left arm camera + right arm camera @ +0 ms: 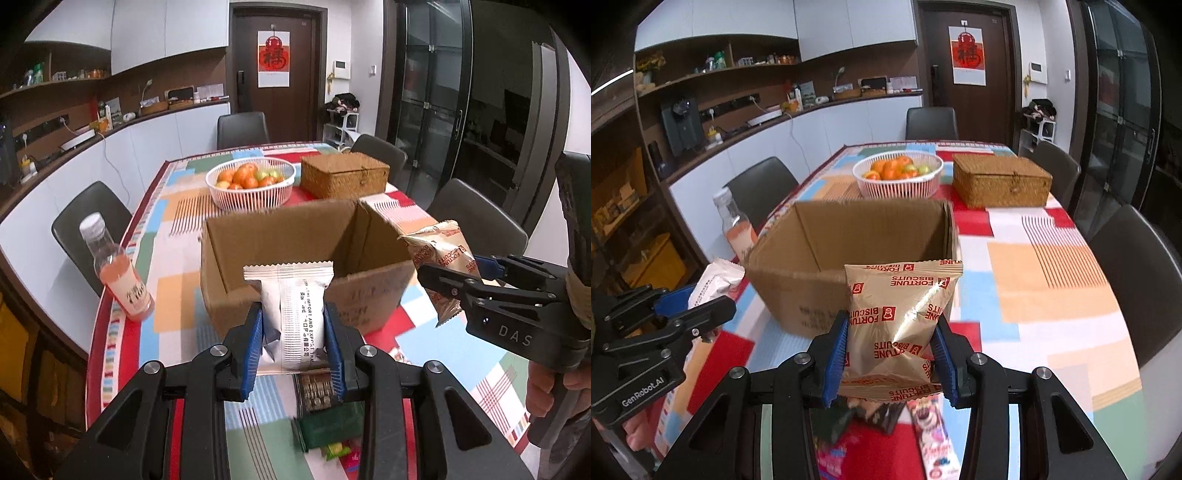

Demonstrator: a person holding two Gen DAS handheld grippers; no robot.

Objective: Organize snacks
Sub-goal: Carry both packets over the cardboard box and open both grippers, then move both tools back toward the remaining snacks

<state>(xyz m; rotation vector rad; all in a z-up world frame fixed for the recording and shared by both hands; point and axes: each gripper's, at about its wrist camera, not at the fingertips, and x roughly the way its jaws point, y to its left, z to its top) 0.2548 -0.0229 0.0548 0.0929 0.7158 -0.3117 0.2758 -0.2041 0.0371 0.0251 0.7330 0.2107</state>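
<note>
My left gripper [293, 349] is shut on a silver-white snack packet [293, 317], held upright above the table just in front of an open cardboard box [280, 236]. My right gripper [892, 358] is shut on a gold Fortune Biscuits packet [901, 321], also raised before the same box [849, 236]. Each gripper shows in the other's view: the right gripper [448, 277] with its gold packet [441, 258] at the box's right, the left gripper [701, 306] with its white packet [714, 282] at the box's left. More snack packets [931, 435] lie on the tablecloth beneath the grippers.
A bottle of pink drink [118, 273] stands left of the box near the table edge. Behind the box are a white basket of fruit [251, 181] and a woven lidded basket [345, 175]. Dark chairs [88, 229] surround the table with its colourful patchwork cloth [177, 229].
</note>
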